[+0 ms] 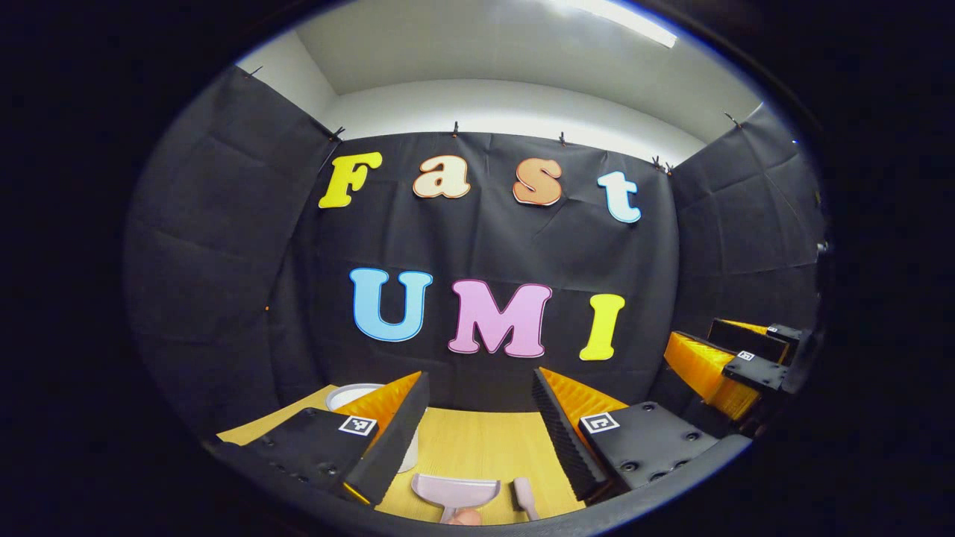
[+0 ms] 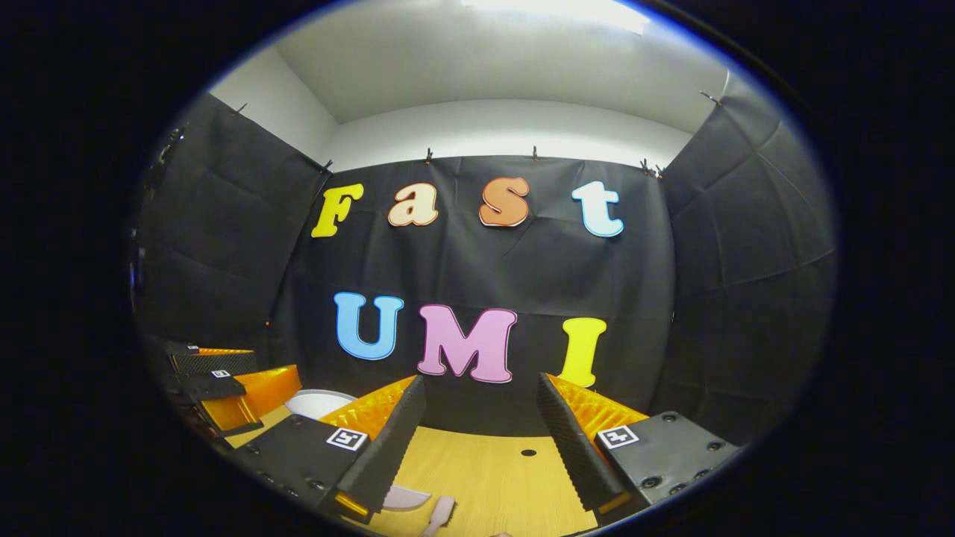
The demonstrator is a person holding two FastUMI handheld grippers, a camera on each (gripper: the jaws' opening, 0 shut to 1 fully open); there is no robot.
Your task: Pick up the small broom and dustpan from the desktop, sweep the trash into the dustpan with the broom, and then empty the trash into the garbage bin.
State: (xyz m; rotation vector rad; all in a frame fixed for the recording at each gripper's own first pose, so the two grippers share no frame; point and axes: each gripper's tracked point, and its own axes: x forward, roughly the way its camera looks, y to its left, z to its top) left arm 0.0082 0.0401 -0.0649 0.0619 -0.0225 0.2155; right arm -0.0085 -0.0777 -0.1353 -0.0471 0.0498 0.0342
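Task barely begun: dustpan (image 1: 456,492) and broom (image 1: 525,498) lie side by side on the wooden desktop (image 1: 477,447) at six o'clock, untouched. Left gripper (image 1: 477,425) and right gripper (image 2: 477,440) both hover wide apart, empty. Smooth pale plastic pan, scoop-shaped; the round white garbage bin (image 1: 351,394) (rim partly hidden) sits at eight o'clock; no trash discernible

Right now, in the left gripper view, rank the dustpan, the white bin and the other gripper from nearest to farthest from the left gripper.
1. Dustpan: on the desktop, low between the left gripper fingers, beside the small broom.
2. White bin: behind the left finger, farther back on the desk.
3. Right gripper: off to the right, raised above the desk.
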